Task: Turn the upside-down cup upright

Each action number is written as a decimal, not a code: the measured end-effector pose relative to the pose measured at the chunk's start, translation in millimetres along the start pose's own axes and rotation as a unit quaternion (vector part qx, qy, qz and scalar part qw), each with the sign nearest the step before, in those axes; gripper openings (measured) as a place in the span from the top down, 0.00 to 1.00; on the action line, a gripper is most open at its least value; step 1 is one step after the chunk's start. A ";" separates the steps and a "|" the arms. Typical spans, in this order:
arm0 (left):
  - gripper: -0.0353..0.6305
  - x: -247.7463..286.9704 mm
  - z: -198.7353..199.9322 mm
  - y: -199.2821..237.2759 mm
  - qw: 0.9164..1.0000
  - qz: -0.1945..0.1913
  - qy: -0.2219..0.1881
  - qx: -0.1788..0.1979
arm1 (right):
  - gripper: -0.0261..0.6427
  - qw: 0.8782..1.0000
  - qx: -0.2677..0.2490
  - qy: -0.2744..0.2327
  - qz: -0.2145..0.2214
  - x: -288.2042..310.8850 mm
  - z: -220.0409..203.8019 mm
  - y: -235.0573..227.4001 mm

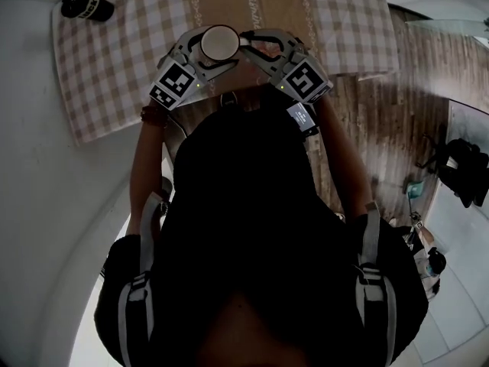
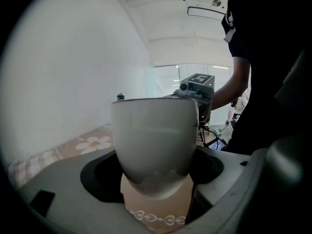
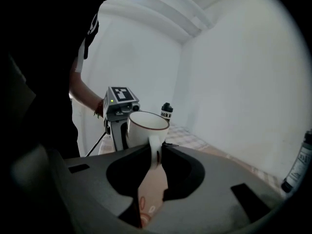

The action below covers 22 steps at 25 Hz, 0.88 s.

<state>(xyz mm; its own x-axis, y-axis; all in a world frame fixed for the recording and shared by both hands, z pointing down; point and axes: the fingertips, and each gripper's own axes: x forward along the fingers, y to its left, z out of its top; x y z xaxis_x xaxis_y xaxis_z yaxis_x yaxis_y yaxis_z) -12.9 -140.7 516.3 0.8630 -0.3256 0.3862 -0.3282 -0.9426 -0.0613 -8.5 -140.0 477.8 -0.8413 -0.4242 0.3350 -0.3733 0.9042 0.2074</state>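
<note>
A dark bottle (image 1: pixel 86 4) lies on the checked cloth (image 1: pixel 114 75), well to the left of the cup (image 1: pixel 220 43). The left gripper (image 2: pixel 156 182) clasps the cup's rounded body from that side, its jaws spread wide around it. The cup is held off the cloth, upright, mouth up. To the cup's right, the right gripper (image 3: pixel 155 154) pinches the handle (image 3: pixel 154 147) with its jaws narrow.
</note>
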 end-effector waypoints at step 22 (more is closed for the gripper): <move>0.37 48.6 -63.9 26.1 0.991 -0.015 0.128 -0.036 | 0.86 0.997 -0.020 0.067 0.018 27.7 -57.8 -28.7</move>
<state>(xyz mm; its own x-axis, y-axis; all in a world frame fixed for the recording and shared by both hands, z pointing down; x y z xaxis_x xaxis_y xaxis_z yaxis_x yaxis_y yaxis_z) -4.0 -176.4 592.2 0.7497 -0.2596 0.6087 -0.3381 -0.9410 0.0151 1.5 -180.6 534.3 -0.7930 -0.3964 0.4627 -0.3257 0.9176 0.2278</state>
